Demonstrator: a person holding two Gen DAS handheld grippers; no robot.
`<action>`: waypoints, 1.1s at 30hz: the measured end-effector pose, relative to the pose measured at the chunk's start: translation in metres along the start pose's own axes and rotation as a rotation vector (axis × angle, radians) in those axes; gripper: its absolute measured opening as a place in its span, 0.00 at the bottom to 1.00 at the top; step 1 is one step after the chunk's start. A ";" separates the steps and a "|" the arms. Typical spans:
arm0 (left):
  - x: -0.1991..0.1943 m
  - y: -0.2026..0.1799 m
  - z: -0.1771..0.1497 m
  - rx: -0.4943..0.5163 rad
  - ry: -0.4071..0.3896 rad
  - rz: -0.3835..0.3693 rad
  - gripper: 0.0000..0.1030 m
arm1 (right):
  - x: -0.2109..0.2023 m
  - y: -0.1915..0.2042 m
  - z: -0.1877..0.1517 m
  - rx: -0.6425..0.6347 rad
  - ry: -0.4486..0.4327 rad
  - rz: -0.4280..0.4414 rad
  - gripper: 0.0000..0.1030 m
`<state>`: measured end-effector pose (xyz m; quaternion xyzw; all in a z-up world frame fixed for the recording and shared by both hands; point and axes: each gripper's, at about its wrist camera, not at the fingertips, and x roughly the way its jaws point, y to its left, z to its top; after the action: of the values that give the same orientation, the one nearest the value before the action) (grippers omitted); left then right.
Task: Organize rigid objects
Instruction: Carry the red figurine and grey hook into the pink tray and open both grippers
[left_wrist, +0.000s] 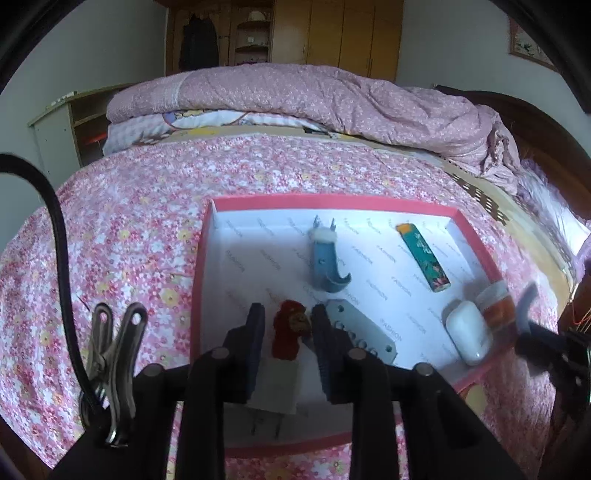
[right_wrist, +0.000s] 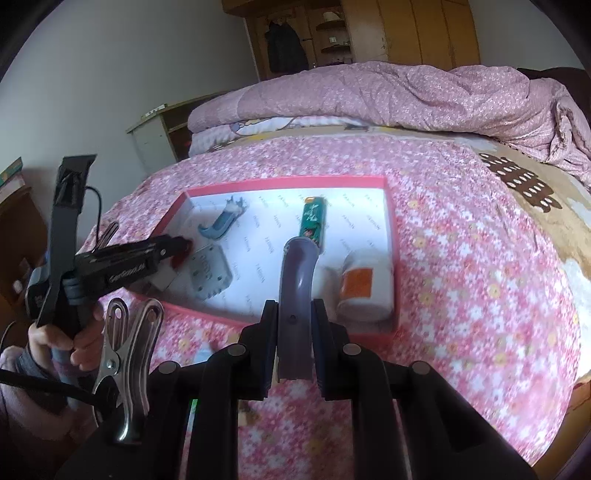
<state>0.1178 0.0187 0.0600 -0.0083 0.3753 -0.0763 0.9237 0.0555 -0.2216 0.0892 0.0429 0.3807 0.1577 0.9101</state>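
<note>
A red-rimmed box with a white lining lies on the flowered bedspread; it also shows in the right wrist view. My left gripper is inside the box's near left, its fingers shut on a white charger plug with a red figure on top. My right gripper is shut on a grey-purple curved hook held above the box's near edge; it shows at the right edge of the left wrist view. In the box lie a blue hook, a green lighter, a grey perforated plate, a white earbud case and an orange-labelled jar.
A folded pink quilt lies across the far side of the bed. A wooden wardrobe and a low shelf unit stand behind. A brown dotted blanket covers the bed's right side. A hand holds the left gripper's handle.
</note>
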 end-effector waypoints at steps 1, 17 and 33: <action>0.000 0.000 -0.001 -0.006 0.007 -0.004 0.30 | 0.002 -0.003 0.002 0.010 0.000 -0.004 0.18; -0.023 -0.016 -0.011 -0.015 -0.019 -0.031 0.42 | 0.029 -0.025 0.031 0.071 -0.009 -0.028 0.18; -0.037 -0.014 -0.011 -0.048 -0.023 -0.060 0.43 | 0.029 -0.026 0.040 0.083 -0.045 -0.043 0.28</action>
<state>0.0822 0.0105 0.0787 -0.0426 0.3661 -0.0946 0.9248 0.1095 -0.2356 0.0931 0.0758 0.3672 0.1214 0.9190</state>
